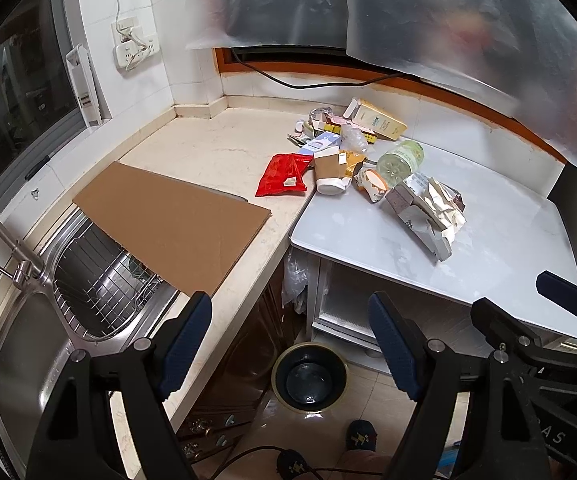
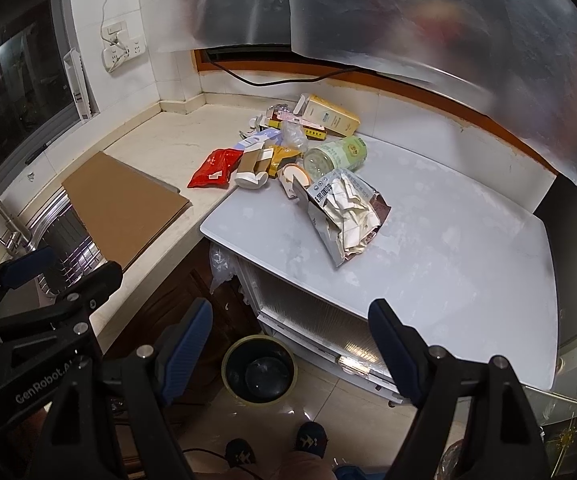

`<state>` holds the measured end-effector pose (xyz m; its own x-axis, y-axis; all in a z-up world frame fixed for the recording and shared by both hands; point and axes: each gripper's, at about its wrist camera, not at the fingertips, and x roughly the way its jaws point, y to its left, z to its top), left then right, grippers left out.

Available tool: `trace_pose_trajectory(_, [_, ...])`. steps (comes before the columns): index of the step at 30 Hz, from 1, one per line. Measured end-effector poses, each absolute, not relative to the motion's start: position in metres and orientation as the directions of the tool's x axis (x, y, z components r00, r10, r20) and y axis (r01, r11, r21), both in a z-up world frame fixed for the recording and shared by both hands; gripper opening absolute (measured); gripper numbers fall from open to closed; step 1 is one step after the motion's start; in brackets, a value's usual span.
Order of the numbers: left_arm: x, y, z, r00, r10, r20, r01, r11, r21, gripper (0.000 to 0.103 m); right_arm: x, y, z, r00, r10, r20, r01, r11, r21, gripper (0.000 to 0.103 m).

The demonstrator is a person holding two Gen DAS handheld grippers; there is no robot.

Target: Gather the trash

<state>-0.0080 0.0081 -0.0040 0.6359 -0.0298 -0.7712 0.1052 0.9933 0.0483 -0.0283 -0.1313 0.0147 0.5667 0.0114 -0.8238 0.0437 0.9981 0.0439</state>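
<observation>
A pile of trash lies where the beige counter meets the white table: a red snack bag [image 1: 284,174] [image 2: 217,168], a crushed paper cup [image 1: 330,172] [image 2: 253,169], a clear plastic bottle [image 1: 401,159] [image 2: 336,156], a crumpled silver foil bag [image 1: 428,210] [image 2: 344,212] and a yellow carton [image 1: 380,119] [image 2: 330,115]. A dark round bin [image 1: 309,377] [image 2: 259,368] stands on the floor below. My left gripper [image 1: 290,344] is open and empty, above the floor by the bin. My right gripper [image 2: 290,346] is open and empty, also well short of the pile.
A brown cardboard sheet [image 1: 172,220] lies over part of the steel sink [image 1: 28,360] at the left. The white table [image 1: 508,240] extends right. A frosted sheet hangs over the window behind. My feet in slippers [image 2: 310,436] stand by the bin.
</observation>
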Motion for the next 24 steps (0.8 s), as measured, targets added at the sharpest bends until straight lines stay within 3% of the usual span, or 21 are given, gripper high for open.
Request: trace_pose_trajectory(24, [-0.0129,0.0137,-0.0035,0.629,-0.022,-0.777,0.097,0.994,0.05,0.078,-0.0281,-0.1298,0.0141,0.555,0.037,-0.831,0.023,0.998,0.06,0.079])
